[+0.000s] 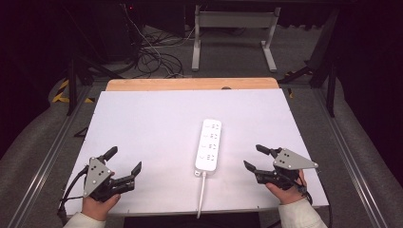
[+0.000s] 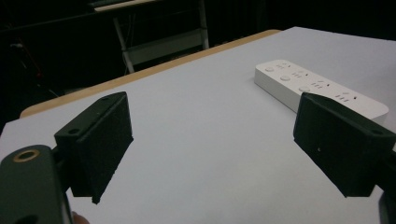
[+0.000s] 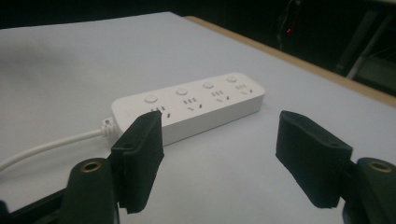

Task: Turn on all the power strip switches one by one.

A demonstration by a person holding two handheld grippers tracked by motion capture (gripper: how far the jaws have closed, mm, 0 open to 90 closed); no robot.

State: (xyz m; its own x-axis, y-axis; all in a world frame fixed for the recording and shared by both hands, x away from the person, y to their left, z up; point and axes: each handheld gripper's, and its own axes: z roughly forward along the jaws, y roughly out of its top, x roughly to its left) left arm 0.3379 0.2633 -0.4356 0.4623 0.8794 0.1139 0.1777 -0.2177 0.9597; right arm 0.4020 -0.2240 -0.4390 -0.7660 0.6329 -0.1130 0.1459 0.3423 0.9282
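A white power strip [image 1: 209, 145] lay flat on the white table [image 1: 152, 123], a little right of centre, its cord [image 1: 201, 194] running toward six o'clock. The right gripper view showed four round buttons on it. The left gripper [image 1: 124, 162], at seven o'clock, and the right gripper [image 1: 252, 156], at four o'clock, were held low, jaws apart, empty.

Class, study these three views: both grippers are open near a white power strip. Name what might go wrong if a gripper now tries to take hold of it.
1. The power strip lies flat on the smooth table, so the open right gripper may push it sliding instead of clamping it.
2. Its cord hangs over the near edge; lifting could make it drag or snag.
3. The jaws might press one of the strip's buttons.
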